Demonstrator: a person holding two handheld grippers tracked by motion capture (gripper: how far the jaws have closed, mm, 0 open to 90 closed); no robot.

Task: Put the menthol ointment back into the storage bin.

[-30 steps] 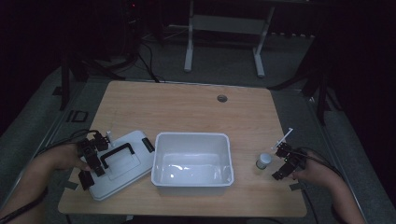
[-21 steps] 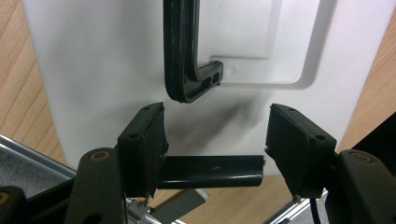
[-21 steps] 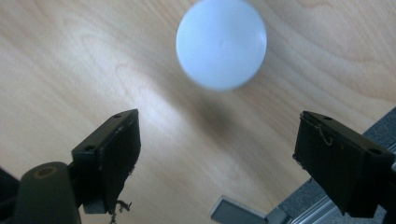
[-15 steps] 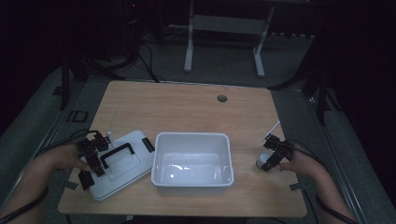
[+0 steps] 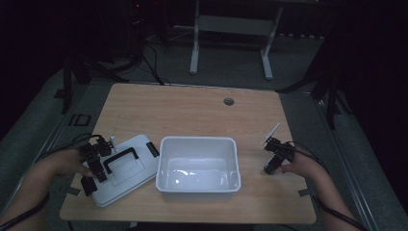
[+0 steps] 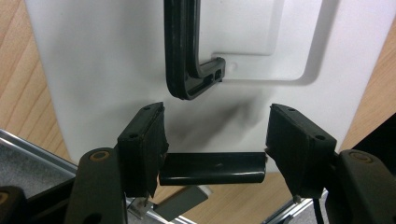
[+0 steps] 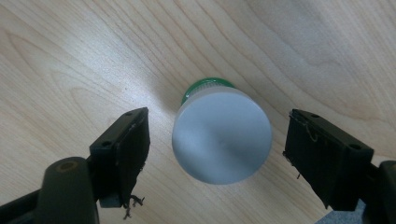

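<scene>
- Wooden worktop (image 5: pixel 192 108) carries a white bin (image 5: pixel 198 163) at centre.
- Left of the bin, left gripper (image 6: pixel 212 140) hovers jaws apart over a white lid (image 5: pixel 122 168), beside its black handle (image 6: pixel 184 51).
- Right of the bin, right gripper (image 7: pixel 217 149) points down, jaws wide, straddling an untouched white-capped bottle (image 7: pixel 222 135).

- My desk (image 5: pixel 192 110) is made of light wood with rounded corners. It has a small round hole (image 5: pixel 228 101) near the far edge.
- A white tub (image 5: pixel 199 163) sits on the desk, near the front and about in the middle. It is open on top.
- A flat white lid (image 5: pixel 126 168) lies on the desk just left of the tub, turned a bit. It has a black handle (image 5: pixel 120 159) on top and a black clip (image 6: pixel 212 169) at its edge.
- A small jar (image 7: pixel 222 135) stands on the desk to the right of the tub, well apart from it. It has a pale round top and a green part lower down.
</scene>
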